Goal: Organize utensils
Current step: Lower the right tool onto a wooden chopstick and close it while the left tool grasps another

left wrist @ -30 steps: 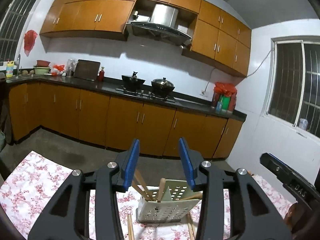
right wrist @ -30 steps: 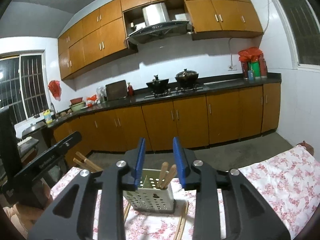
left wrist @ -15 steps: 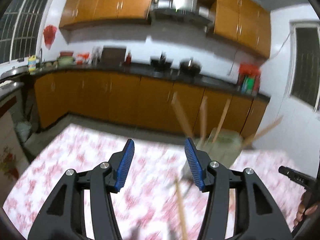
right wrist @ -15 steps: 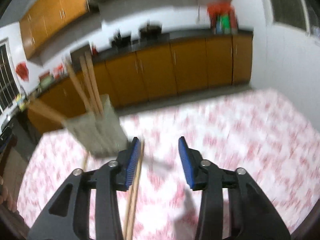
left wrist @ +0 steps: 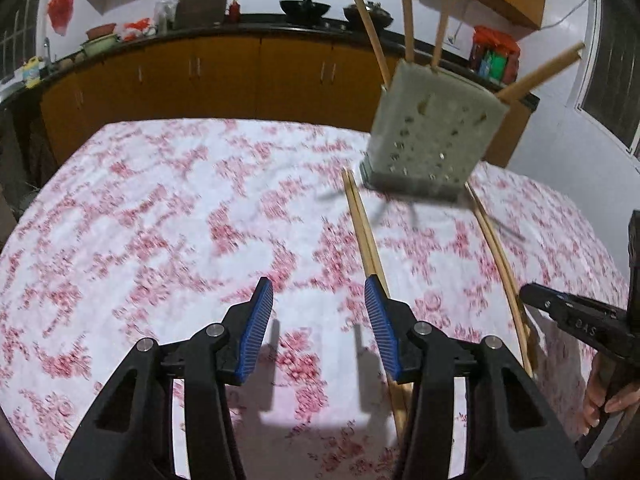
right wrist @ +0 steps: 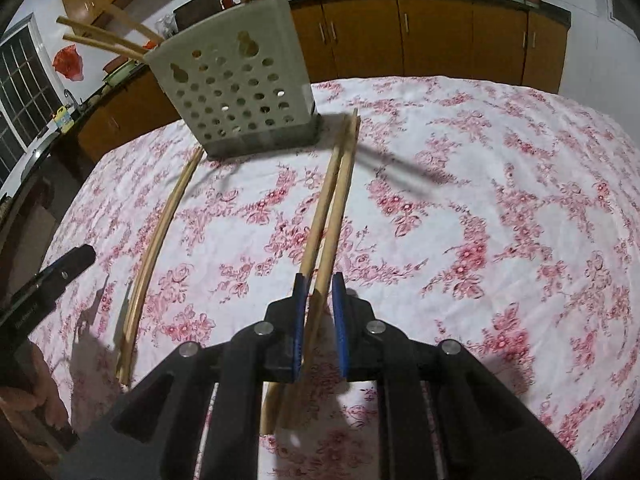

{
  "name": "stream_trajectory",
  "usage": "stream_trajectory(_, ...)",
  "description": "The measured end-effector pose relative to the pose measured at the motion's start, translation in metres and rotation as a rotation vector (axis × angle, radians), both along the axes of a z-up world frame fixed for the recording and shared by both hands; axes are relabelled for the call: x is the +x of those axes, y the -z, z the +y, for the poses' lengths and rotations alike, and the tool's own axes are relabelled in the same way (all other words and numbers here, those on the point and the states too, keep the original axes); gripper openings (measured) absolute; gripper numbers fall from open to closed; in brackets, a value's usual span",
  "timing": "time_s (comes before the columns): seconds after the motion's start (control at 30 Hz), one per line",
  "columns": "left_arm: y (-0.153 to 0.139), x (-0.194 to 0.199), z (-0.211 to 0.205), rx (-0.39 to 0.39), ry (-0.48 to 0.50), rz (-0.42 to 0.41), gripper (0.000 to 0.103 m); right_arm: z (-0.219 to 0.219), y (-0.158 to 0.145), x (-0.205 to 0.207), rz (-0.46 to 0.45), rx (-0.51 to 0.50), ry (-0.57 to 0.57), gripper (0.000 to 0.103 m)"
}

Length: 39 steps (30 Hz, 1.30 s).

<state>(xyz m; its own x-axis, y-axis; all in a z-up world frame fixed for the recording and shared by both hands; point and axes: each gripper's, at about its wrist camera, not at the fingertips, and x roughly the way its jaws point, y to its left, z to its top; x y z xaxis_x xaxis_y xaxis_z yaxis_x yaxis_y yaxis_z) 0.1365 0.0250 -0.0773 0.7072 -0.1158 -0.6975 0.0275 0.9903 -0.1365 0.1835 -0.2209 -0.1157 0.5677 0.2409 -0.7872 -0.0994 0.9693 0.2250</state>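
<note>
Wooden chopsticks (right wrist: 326,216) between closing right gripper (right wrist: 319,322) (tablecloth beneath).

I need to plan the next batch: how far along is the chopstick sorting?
Done: several chopsticks already stand in the perforated holder. In hand: the right hand-held gripper is closing around one pair on the floral cloth, not yet lifted. Left: that pair and a second pair by the holder's other side; the left hand-held gripper holds nothing, its jaws closing.
</note>
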Motion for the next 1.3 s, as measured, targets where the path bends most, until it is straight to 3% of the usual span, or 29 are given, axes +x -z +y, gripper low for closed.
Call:
stream_trajectory(0.23,0.012,0.002,-0.010,-0.007,0.037,0.037,0.044,-0.004,0.005,0.003,-0.018,-0.087,0.038,0.009)
stream_trajectory(0.5,0.021,0.003,-0.022,-0.018,0.095,0.081,0.027,-0.029,0.006,0.007,-0.016,-0.086,0.111,0.009)
stream_trajectory(0.93,0.027,0.007,-0.030,0.070,0.101,0.112,0.024,-0.035,0.006,0.008,-0.012,-0.100,0.129,0.009)
stream_trajectory(1.17,0.016,-0.001,-0.025,-0.046,0.118,0.097,0.024,-0.037,0.007,0.004,-0.015,-0.107,0.123,0.009)
stream_trajectory(1.3,0.021,0.000,-0.033,-0.015,0.138,0.125,0.023,-0.036,0.007,0.003,-0.015,-0.107,0.124,0.009)
